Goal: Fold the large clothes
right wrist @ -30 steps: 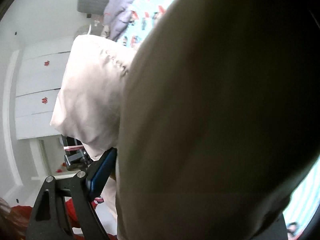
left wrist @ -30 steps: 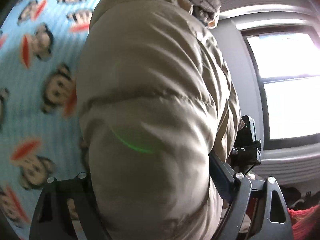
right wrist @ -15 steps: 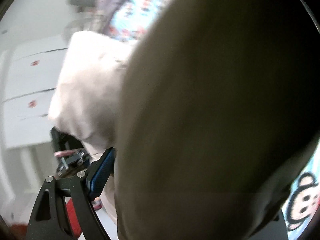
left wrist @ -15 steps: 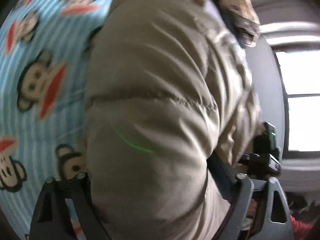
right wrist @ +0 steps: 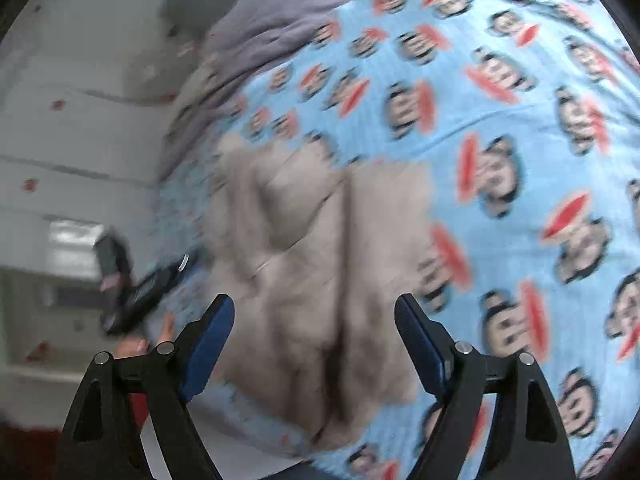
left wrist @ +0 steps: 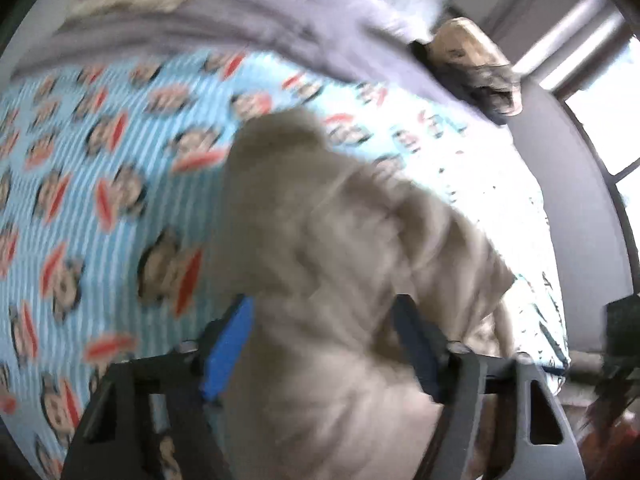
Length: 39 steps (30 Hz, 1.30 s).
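While the beige padded jacket (right wrist: 320, 280) lies bunched on the monkey-print bedsheet (right wrist: 500, 120), your right gripper (right wrist: 314, 332) hovers over it, jaws spread with nothing pinched and narrowing. Your left gripper (left wrist: 324, 344) straddles a puffy fold, jaws closing; blur hides any contact. You're between folds, likely: next, grab the edge near six o'clock.

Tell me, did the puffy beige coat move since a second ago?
Yes. The coat dropped away from the right gripper onto the monkey bedsheet, which it mostly hid before.
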Tool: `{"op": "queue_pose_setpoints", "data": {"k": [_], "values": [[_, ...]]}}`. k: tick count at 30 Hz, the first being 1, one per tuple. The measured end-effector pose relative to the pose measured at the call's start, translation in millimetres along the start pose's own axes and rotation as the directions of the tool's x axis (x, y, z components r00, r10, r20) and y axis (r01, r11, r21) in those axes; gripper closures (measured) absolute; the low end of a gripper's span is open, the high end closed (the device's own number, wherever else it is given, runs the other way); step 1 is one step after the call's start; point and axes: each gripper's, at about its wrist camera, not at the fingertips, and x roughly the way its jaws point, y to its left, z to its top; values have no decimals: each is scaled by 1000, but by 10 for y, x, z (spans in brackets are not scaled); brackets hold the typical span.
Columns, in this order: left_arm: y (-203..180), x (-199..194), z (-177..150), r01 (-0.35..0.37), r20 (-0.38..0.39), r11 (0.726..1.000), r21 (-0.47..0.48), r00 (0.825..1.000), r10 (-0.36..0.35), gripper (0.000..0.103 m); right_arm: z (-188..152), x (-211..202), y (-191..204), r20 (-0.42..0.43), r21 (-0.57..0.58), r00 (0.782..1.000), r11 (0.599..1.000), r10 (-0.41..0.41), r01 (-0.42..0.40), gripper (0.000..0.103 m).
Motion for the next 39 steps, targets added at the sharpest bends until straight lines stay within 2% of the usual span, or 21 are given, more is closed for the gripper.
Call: {"op": "queue_pose_setpoints", "data": {"k": [2, 4, 5, 6, 7, 10, 12, 16, 19, 22, 24, 26, 27, 29, 31, 33, 35, 37, 38, 39], "values": [[-247, 86, 155, 24, 2, 997, 80, 1000, -24, 34, -174, 185, -24, -61, 2, 998, 1000, 22, -22, 27], [-525, 268, 277, 9, -18, 986, 165, 1000, -7, 34, -241, 460, -39, -113, 15, 993, 1000, -20, 21, 43], [-591, 374, 295, -2, -36, 981, 196, 999, 9, 34, -268, 594, -62, -145, 26, 988, 998, -47, 51, 78], [-718, 552, 305, -22, -64, 974, 226, 997, 37, 34, -317, 656, -54, -157, 26, 985, 997, -72, 77, 83], [-818, 680, 304, -39, -80, 969, 242, 995, 60, 34, -365, 672, -32, -152, 9, 983, 995, -100, 103, 83], [-1049, 1047, 286, -86, -118, 957, 278, 985, 123, 34, -535, 740, -9, -130, -129, 954, 958, -272, 255, 83], [-1209, 1224, 246, -118, -124, 946, 303, 979, 162, 34, -623, 767, -127, -133, -133, 940, 945, -315, 298, 83], [-1385, 1473, 123, -222, -83, 900, 375, 959, 271, 34, -607, 778, -411, -130, -77, 942, 951, -309, 301, 83], [-1327, 1546, 136, -226, -99, 908, 353, 956, 276, 34, -483, 727, -512, -151, -88, 937, 949, -314, 303, 84], [-1276, 1544, 163, -228, -104, 910, 346, 955, 279, 34, -356, 594, -500, -175, -37, 939, 955, -297, 295, 83], [-1260, 1438, 197, -222, -106, 917, 332, 957, 270, 34, -317, 324, -387, -102, -13, 954, 960, -281, 281, 82], [-1209, 1147, 244, -178, -98, 942, 283, 972, 213, 34, -292, 57, -294, -11, -14, 964, 964, -265, 264, 82], [-1162, 957, 248, -156, -77, 952, 263, 980, 182, 34, -274, -9, -257, 15, -15, 965, 965, -263, 264, 82], [-1011, 538, 198, -160, -16, 955, 250, 985, 169, 34, -184, -126, -110, 84, -40, 965, 967, -248, 252, 82], [-833, 240, 91, -187, 20, 952, 241, 982, 188, 28, -45, -108, 120, 114, -85, 963, 963, -246, 256, 82], [-596, -8, -84, -206, 34, 955, 215, 979, 203, 28, 62, 112, 377, 110, -152, 957, 947, -267, 281, 82], [-334, -122, -354, -210, -4, 962, 174, 977, 214, 28, 157, 353, 451, 106, -195, 940, 920, -324, 339, 82], [-146, -54, -611, -208, -79, 969, 132, 972, 219, 28, 163, 537, 428, 99, -222, 905, 877, -414, 426, 82], [-74, 10, -733, -215, -116, 970, 115, 967, 229, 28, 197, 680, 310, 69, -214, 882, 857, -465, 469, 82], [3, 83, -893, -201, -142, 976, 80, 967, 211, 24, 256, 767, 207, 36, -193, 875, 856, -483, 480, 84]]}}
